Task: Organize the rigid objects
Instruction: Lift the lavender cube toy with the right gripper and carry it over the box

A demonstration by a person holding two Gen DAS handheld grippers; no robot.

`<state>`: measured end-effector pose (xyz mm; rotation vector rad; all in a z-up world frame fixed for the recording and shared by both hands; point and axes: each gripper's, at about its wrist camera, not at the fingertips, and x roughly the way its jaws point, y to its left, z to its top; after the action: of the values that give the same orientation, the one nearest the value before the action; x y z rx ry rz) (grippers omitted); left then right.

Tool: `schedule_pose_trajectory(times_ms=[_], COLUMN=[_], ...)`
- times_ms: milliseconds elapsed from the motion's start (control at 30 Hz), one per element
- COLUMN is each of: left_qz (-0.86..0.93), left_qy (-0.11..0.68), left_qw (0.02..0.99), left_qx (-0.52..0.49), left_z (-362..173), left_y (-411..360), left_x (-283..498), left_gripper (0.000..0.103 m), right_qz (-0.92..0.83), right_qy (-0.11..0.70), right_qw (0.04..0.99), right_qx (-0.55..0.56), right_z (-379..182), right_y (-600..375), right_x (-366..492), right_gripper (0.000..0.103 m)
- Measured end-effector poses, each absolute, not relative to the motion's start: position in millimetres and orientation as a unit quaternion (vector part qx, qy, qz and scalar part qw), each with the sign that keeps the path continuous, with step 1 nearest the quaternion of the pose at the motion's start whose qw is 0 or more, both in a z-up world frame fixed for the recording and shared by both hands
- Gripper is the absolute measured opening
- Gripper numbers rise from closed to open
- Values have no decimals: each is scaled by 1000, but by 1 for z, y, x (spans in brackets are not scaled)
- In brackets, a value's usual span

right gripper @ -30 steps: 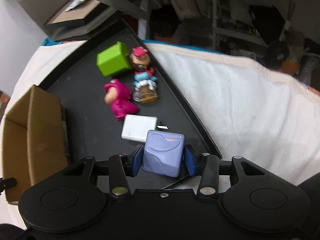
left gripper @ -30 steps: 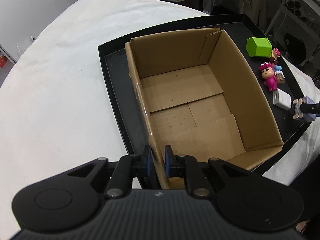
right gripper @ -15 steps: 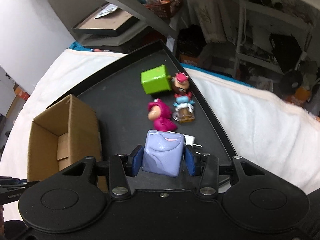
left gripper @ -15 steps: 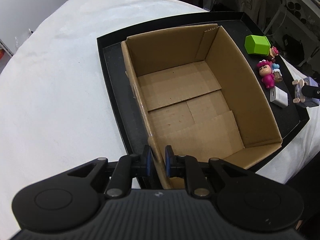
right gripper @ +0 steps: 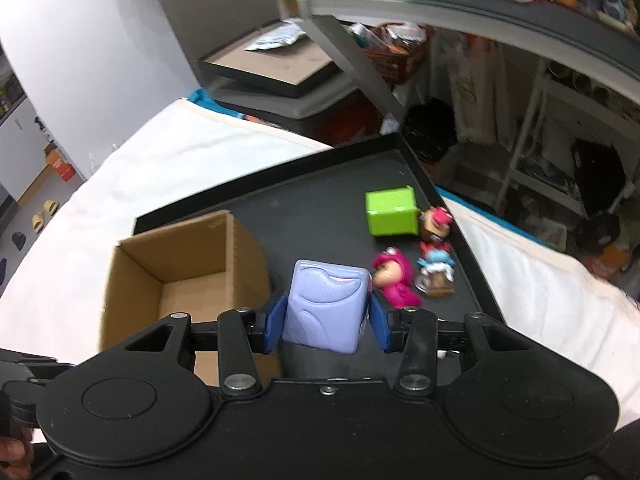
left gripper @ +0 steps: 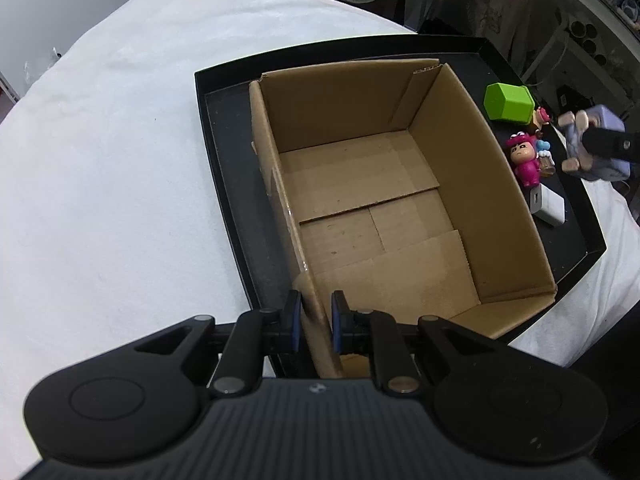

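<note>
An open cardboard box (left gripper: 480, 184) stands on the black tray (left gripper: 232, 160), its inside bare. My left gripper (left gripper: 314, 320) is shut on the box's near wall at the corner. My right gripper (right gripper: 326, 320) is shut on a lilac cube toy (right gripper: 326, 306) and holds it in the air above the tray, right of the box (right gripper: 180, 264). In the left wrist view that toy (left gripper: 608, 120) and the right gripper (left gripper: 592, 148) hang at the far right edge. On the tray lie a green cube (right gripper: 392, 216), a pink figure (right gripper: 394, 284) and a white charger (left gripper: 550, 206).
Two small figures (right gripper: 436, 222) (right gripper: 436, 272) sit near the tray's right rim beside the green cube (left gripper: 510, 102). White cloth (left gripper: 120, 160) covers the table around the tray. Shelves and clutter (right gripper: 520, 120) stand beyond the table's far edge.
My right gripper has lifted the lilac cube toy off the tray and carried it up and towards the box. The left gripper has kept its hold on the box wall.
</note>
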<state>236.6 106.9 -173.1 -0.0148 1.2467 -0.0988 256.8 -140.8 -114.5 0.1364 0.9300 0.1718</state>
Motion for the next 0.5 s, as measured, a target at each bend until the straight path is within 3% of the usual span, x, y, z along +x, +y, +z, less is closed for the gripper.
schedule_pose_trajectory(times_ms=[500], left_qz=[-62], left_qy=[574], left_qw=[816], left_qx=[-33], left_z=[-175], left_y=[118], left_x=[235], left_gripper=[15], right_qz=[121], right_qy=[425], right_qw=[896], right_qx=[35], right_z=[-97], right_y=[-69], right_x=[251], right_gripper=[43])
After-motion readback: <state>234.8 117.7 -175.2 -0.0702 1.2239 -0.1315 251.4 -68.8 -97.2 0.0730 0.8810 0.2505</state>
